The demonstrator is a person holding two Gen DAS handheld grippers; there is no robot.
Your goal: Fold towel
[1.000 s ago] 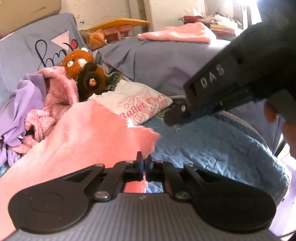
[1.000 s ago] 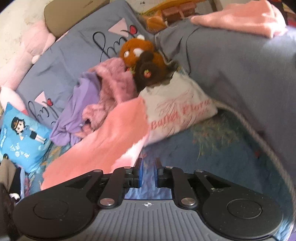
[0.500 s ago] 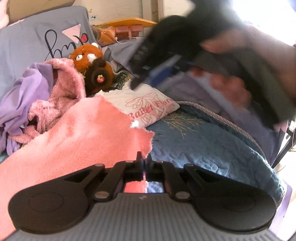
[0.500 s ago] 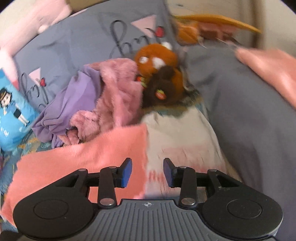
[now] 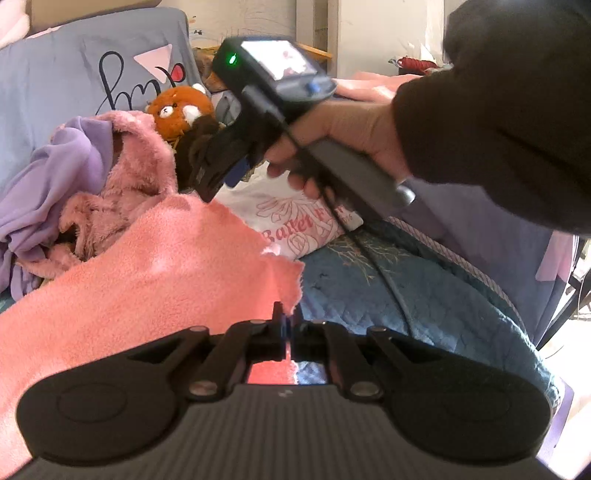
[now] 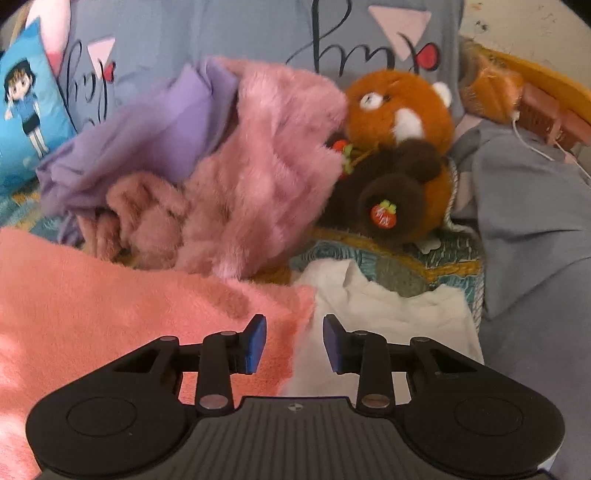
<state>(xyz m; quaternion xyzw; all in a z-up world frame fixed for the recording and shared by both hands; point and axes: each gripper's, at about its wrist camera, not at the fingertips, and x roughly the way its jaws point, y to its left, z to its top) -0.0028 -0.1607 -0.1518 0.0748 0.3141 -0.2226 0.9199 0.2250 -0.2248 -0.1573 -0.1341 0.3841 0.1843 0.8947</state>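
Nearest, left gripper point(image 5: 287, 325) pinched tight on the near corner of the pink towel point(image 5: 147, 280), a sliver of terry caught between the blue pads. Towel spread over the blue quilted bedspread point(image 5: 406, 295), running up and away from that held corner toward the heap of clothes. Right gripper point(image 6: 290, 343) parted wide, holding nothing, straddling the towel's far corner point(image 6: 291, 299) where it overlaps a white printed pillow point(image 6: 388, 310); same tool seen from the left wrist above the towel's far edge, carried by a hand point(image 5: 347, 136) in a dark sleeve point(image 5: 498, 118), green light lit on its body. Just beyond the towel, fuzzy pink garment point(image 6: 258, 166) bundled with a lilac cloth point(image 6: 147, 140). Beside that bundle, orange and brown plush bear point(image 6: 402, 147). Behind the bear, grey-blue cushion with looping black script point(image 6: 369, 33); off past the lilac cloth, blue cartoon-figure pillow point(image 6: 26, 110).
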